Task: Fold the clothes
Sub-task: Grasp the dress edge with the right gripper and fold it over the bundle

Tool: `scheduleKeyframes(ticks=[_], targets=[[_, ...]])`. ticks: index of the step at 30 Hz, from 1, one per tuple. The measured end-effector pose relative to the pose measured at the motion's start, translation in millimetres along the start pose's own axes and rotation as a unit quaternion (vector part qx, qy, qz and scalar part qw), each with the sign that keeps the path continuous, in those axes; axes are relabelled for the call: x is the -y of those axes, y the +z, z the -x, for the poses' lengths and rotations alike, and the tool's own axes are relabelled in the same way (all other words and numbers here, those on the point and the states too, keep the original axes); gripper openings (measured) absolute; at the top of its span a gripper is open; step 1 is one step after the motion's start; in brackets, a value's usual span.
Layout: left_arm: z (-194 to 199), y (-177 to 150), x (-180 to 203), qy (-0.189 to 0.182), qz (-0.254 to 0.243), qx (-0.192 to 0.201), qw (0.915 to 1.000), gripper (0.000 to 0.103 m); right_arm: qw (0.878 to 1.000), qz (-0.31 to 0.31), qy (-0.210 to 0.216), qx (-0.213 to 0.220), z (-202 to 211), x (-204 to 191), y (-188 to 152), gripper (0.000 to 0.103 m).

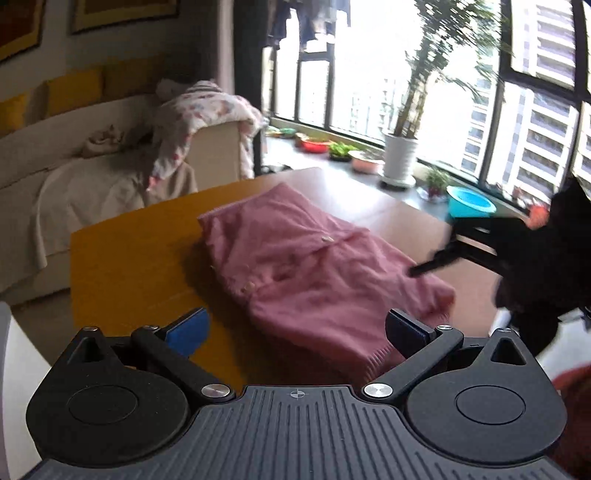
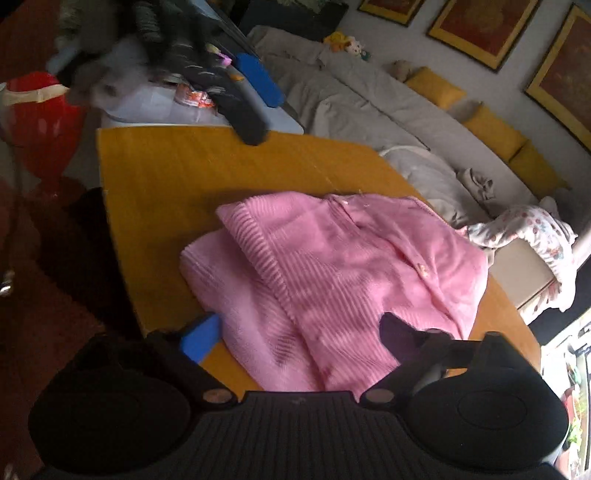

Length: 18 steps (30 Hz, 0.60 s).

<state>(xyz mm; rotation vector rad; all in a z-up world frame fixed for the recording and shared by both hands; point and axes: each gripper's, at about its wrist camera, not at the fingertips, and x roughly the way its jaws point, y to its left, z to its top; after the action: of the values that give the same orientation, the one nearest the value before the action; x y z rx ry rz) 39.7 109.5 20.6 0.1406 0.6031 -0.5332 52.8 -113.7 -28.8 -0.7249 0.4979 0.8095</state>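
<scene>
Lying folded on the wooden counter (image 1: 122, 266): a pink knitted cardigan (image 1: 303, 258), buttons showing along its front, ribbed hem pointing toward the near edge.

Hovering nearest in the left wrist view: the left gripper (image 1: 295, 328), fingers (image 1: 190, 328) spread wide, blue pads facing inward, nothing pinched between them, the cardigan's hem sitting just beyond and below the gap.

Reaching in from the right side of that view: the right gripper (image 1: 439, 254), blurred and dark, its tips hanging over the cardigan's far side; touching or not, cannot tell there.

Showing in the right wrist view: the right gripper (image 2: 303, 332) above the cardigan (image 2: 332, 273), fingers (image 2: 201, 338) standing apart, no cloth pinched between the pads, one blue pad over bare wood (image 2: 155, 184) beside the knit, the other finger dark over the pink fabric. A folded ribbed layer lying on top of the lower layer.

Sitting farther back, beyond the counter: a sofa (image 1: 74, 173) covered in pale cloth, yellow cushions (image 2: 491, 129) along its back, a flowered white garment (image 1: 199, 118) draped over its arm.

Standing along the window sill: a potted plant in a white pot (image 1: 400, 155), a blue bowl (image 1: 469, 203), other small coloured dishes.

Hanging on the wall: framed pictures (image 2: 476, 26).
</scene>
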Motion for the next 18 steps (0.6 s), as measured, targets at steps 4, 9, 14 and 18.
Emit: scheduleKeyframes(ticks=[4, 9, 14, 18], targets=[[-8, -11, 16, -0.019, -0.039, -0.016, 0.9989, 0.103, 0.982, -0.186, 0.038, -0.019, -16, 50, -1, 0.058], [-33, -19, 30, -0.019, -0.067, -0.035, 0.9969, 0.103, 0.948, -0.309, 0.075, -0.015, -21, 83, -16, 0.058], [-72, -19, 35, 0.02, -0.092, -0.05, 0.9943, 0.103, 0.947, -0.312, 0.076, -0.004, -14, 83, -21, 0.064], [-91, -10, 28, 0.059, -0.067, -0.045, 0.995, 0.103, 0.987, -0.16, 0.005, 0.016, -2, 49, -18, 0.084]])
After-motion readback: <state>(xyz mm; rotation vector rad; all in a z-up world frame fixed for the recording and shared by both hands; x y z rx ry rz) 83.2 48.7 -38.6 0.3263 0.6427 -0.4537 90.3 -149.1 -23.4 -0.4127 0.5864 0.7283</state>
